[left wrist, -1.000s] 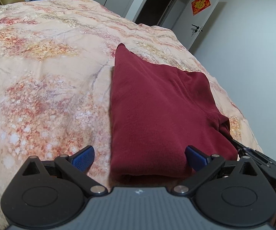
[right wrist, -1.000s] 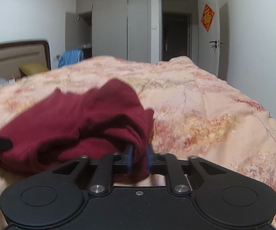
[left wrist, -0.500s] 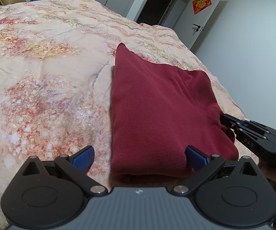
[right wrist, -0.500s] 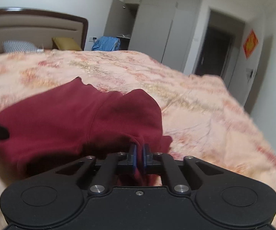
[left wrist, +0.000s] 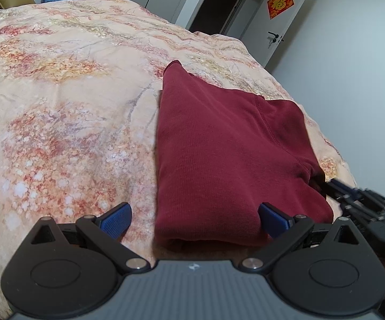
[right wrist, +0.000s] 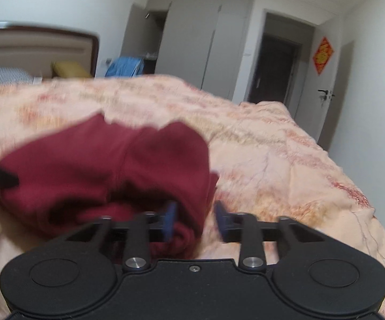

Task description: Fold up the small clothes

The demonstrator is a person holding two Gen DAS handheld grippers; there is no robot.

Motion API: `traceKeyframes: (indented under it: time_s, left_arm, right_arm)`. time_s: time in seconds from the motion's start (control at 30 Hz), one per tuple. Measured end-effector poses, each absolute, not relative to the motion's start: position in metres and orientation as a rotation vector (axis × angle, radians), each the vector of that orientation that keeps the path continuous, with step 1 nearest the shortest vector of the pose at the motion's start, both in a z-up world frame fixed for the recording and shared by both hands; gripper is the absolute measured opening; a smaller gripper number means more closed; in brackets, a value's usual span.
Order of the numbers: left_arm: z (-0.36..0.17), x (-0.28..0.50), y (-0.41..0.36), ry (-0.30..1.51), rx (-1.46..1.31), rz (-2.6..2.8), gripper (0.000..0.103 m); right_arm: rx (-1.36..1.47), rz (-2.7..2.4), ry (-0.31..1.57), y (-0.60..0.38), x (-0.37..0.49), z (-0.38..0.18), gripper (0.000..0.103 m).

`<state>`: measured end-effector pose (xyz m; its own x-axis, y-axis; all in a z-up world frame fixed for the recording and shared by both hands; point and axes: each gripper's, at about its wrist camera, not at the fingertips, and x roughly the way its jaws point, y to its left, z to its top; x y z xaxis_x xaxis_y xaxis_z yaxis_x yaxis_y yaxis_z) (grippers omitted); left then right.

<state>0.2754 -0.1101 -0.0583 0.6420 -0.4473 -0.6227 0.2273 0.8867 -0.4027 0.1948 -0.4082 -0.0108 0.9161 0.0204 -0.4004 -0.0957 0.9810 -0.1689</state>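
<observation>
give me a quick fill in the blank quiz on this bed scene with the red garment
1. The folded garment is dark ____ in colour.
2. The garment lies on a floral ____.
3. The left gripper has its jaws ____.
4. The jaws of the right gripper stand apart with a hanging ____ of the garment between them.

Missing words: red; bedspread; open; fold

My left gripper [left wrist: 194,217] has a ribbed grey body with a small white mark, two black round housings, black linkage arms with silver pivot screws, and blue textured pads [left wrist: 117,217]. My right gripper [right wrist: 194,220] is all black, same round housings, silver screws, blue pads [right wrist: 169,221], blurred.
</observation>
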Motion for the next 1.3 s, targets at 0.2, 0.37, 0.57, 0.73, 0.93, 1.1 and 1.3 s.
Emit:
traceKeyframes:
  time_s: [0.2, 0.37, 0.57, 0.73, 0.93, 1.1, 1.3]
  left_arm:
    - [-0.059, 0.273, -0.112, 0.775, -0.292, -0.389, 0.102]
    - [-0.060, 0.272, -0.111, 0.775, -0.295, -0.390, 0.102]
    - [-0.060, 0.273, -0.110, 0.779, -0.300, -0.395, 0.102]
    - [-0.064, 0.272, -0.111, 0.768, -0.294, -0.401, 0.102]
    - [-0.063, 0.269, -0.111, 0.767, -0.288, -0.402, 0.102]
    - [-0.063, 0.265, -0.111, 0.764, -0.285, -0.400, 0.102]
    - [-0.063, 0.261, -0.110, 0.762, -0.281, -0.404, 0.102]
  right_arm:
    - [-0.006, 0.031, 0.367, -0.413, 0.226, 0.007, 0.090]
    - [0.091, -0.019, 0.458, -0.405, 0.283, -0.004, 0.096]
    - [0.086, -0.184, 0.554, -0.417, 0.286, -0.035, 0.096]
    - [0.144, -0.229, 0.529, -0.441, 0.252, -0.054, 0.102]
    - [0.133, -0.267, 0.494, -0.438, 0.239, -0.060, 0.102]
    - [0.167, -0.272, 0.468, -0.440, 0.233, -0.063, 0.102]
    - [0.179, -0.271, 0.448, -0.439, 0.230, -0.065, 0.102]
